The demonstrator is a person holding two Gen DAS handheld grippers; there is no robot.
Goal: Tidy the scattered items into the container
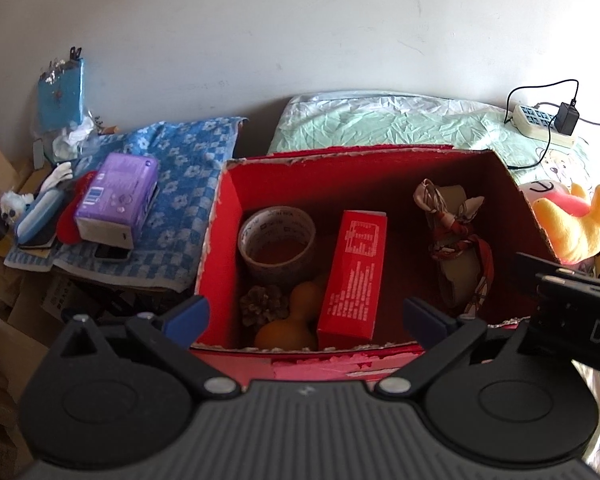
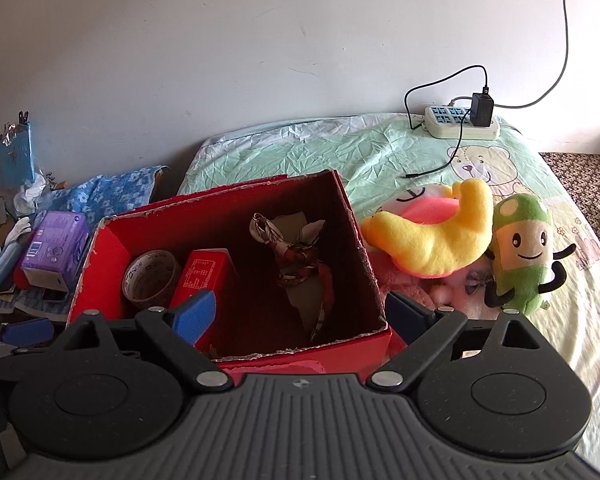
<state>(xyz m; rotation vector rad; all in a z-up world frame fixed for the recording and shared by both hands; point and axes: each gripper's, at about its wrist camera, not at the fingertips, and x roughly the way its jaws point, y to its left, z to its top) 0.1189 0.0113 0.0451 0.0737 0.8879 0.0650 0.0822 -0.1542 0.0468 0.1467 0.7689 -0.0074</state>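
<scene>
Both grippers hang spread and empty over an open red cardboard box (image 1: 228,216) on a bed with a crumpled mint-green sheet (image 2: 300,148).

To the right of the box lie a yellow banana-shaped plush toy (image 2: 432,240) and a green smiling mushroom-capped plush toy (image 2: 520,256), the two touching; behind them a white power strip (image 2: 460,122) carries a black plug adapter. To the left, a purple tissue pack (image 1: 116,200) rests on a blue checked floral towel (image 1: 188,184). The box's rim is torn and ragged. Inside sit a roll of brown packing tape (image 1: 276,242), a pine cone (image 1: 262,304), an orange gourd-shaped object (image 1: 296,320), an upright red rectangular carton (image 1: 354,276) and a knotted red-and-cream patterned scarf (image 1: 456,240). The left gripper (image 1: 304,314) and the right gripper (image 2: 296,314) both hold their jaws wide.
</scene>
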